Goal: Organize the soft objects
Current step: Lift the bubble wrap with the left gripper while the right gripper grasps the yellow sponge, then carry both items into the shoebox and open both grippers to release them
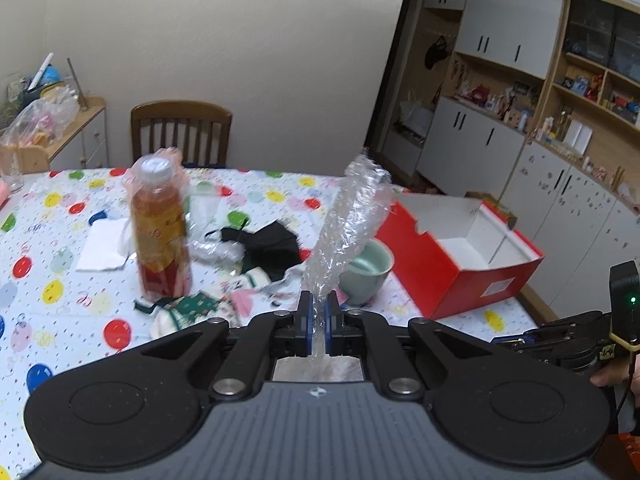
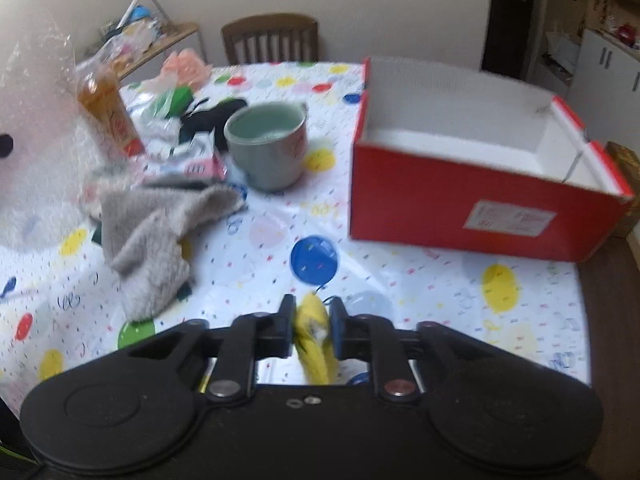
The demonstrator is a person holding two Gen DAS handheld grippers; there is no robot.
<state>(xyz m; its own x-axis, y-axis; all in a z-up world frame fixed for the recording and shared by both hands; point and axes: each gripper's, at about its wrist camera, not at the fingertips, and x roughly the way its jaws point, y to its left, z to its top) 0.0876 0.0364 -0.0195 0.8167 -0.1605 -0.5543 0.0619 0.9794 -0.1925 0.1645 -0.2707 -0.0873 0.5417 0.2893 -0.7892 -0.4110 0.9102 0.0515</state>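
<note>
My left gripper (image 1: 316, 312) is shut on a crumpled clear plastic bag (image 1: 352, 220) that sticks up above the table. In the right wrist view my right gripper (image 2: 311, 320) is shut on a small yellow soft thing (image 2: 314, 336) held just above the balloon-print tablecloth (image 2: 400, 280). The open red box (image 2: 472, 200) with a white inside stands at the right, also seen in the left wrist view as the red box (image 1: 452, 256). A grey fluffy cloth (image 2: 156, 232) lies left of centre. Socks (image 1: 188, 312) and a black mask (image 1: 268, 244) lie in a heap near the bottle.
A wrapped bottle of orange drink (image 1: 162, 232) stands on the table, and a pale green mug (image 2: 266, 144) sits between the heap and the box. A white napkin (image 1: 102, 246) lies at the left. A wooden chair (image 1: 182, 132) stands behind the table, cupboards (image 1: 500, 120) at the right.
</note>
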